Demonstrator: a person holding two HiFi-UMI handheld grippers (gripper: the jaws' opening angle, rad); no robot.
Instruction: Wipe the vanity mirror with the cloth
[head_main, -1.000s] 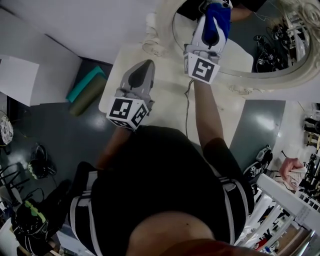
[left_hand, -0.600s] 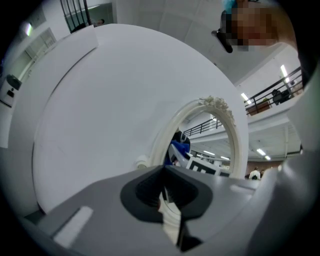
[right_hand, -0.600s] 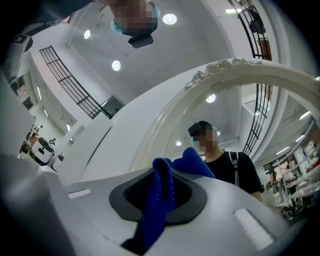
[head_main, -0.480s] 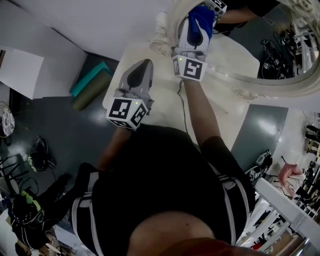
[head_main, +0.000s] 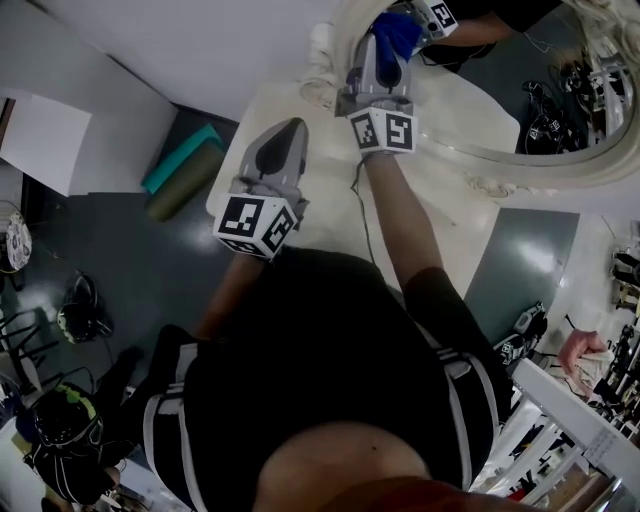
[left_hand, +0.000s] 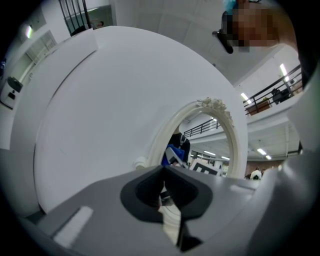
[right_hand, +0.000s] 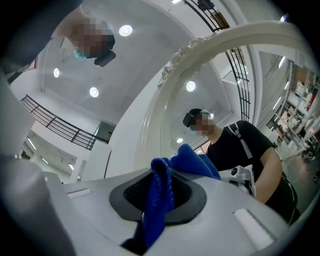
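**A:** What is closest to the camera?

**B:** A person in a black top, seen from above, with both arms stretched forward and a gripper in each hand. The left gripper (head_main: 292, 130) hovers over the cream vanity table (head_main: 320, 225). Its jaws are closed to a point with nothing between them.

**A:** And the other gripper?

**B:** The right gripper (head_main: 385, 45) reaches further, up to the vanity mirror (head_main: 480, 105). Its jaws are clenched on a blue cloth (head_main: 397, 30). The cloth bunches out past the tips and meets its own reflection at the glass, just inside the left curve of the ornate white frame (head_main: 545, 172).

**A:** How much room is around them?

**B:** The glass to the right of the cloth is open. A thin cable (head_main: 372, 215) runs across the tabletop between the arms. Past the table's left edge, a teal roll (head_main: 180, 155) and an olive roll (head_main: 182, 190) lie side by side on the dark floor by the wall.
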